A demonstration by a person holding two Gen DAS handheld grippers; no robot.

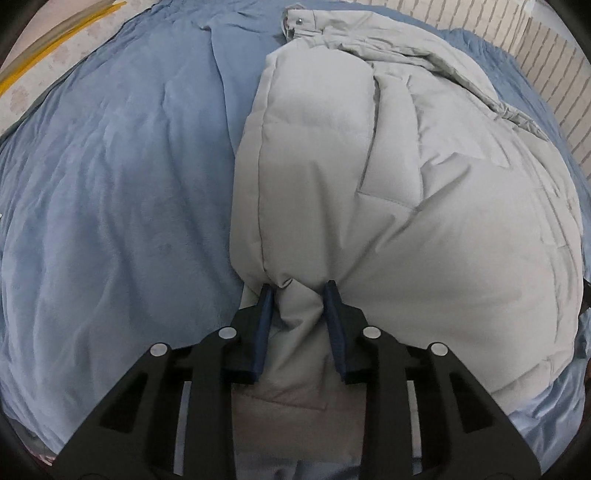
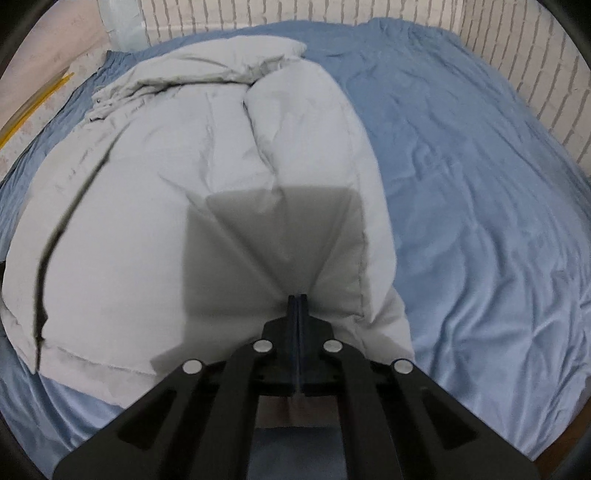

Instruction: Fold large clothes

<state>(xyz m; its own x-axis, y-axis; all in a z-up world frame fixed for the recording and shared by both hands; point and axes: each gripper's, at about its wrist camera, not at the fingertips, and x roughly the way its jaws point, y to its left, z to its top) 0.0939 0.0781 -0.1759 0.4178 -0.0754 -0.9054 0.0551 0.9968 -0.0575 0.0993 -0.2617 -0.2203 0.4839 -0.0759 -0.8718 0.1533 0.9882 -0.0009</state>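
1. A pale grey puffer jacket [image 1: 388, 192] lies on a bed covered by a blue sheet [image 1: 110, 192].
2. Its long axis runs away from the person, collar [image 1: 325, 26] at the far end, hem nearest.
3. The left gripper [image 1: 300, 291] pinches a bunch of hem fabric between its blue pads [image 1: 264, 325].
4. The right gripper [image 2: 297, 297] is pressed together at the jacket's near edge; whether it traps fabric, I cannot tell.

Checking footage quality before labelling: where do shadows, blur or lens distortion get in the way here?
Right wrist view: a hard-edged dark shadow falls on the grey jacket ahead of the right tool; brick wall lines bow from fisheye. Left wrist view: light is soft and even, the jacket near the left tool is sharp, and the blue bedsheet bulges toward the dark rim.
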